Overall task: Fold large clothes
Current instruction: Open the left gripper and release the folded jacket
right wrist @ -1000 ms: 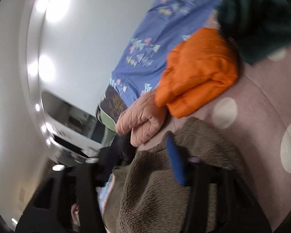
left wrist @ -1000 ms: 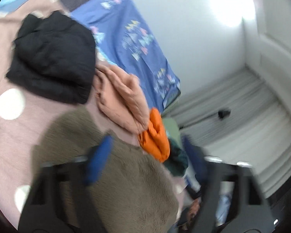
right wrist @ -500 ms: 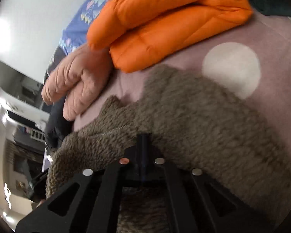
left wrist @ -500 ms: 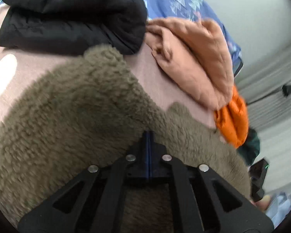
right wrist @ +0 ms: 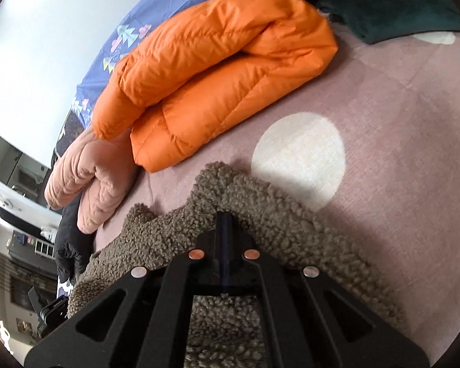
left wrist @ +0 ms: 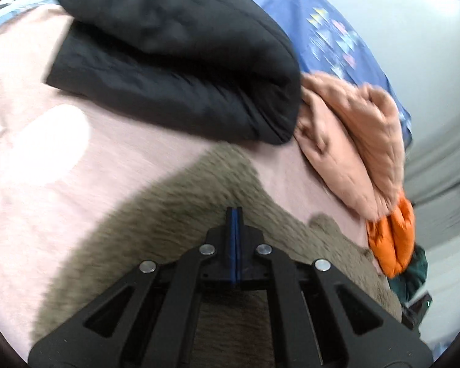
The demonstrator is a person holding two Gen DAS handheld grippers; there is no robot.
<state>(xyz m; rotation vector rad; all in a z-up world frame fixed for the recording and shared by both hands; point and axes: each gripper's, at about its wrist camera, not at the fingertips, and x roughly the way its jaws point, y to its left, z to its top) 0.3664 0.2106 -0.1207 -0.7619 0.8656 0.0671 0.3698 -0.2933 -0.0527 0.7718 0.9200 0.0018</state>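
Observation:
A brown fleece jacket (left wrist: 174, 220) lies on the pink bedspread (left wrist: 30, 214) with white dots. My left gripper (left wrist: 234, 211) is shut, its blue pads together, low over the fleece. In the right wrist view the same fleece jacket (right wrist: 291, 224) fills the bottom. My right gripper (right wrist: 225, 216) is shut with its tips pressed into the fleece edge; whether either gripper pinches cloth is hidden.
A folded black jacket (left wrist: 174, 61), a peach quilted jacket (left wrist: 352, 141) and an orange puffer jacket (right wrist: 217, 73) lie in a row behind the fleece. A dark green garment (right wrist: 389, 12) lies beyond the orange one. A blue patterned sheet (left wrist: 337, 36) lies along the wall.
Both grippers were open a second ago, then shut over the fleece. Since half a second ago more bedspread shows beyond the fleece edge in both views.

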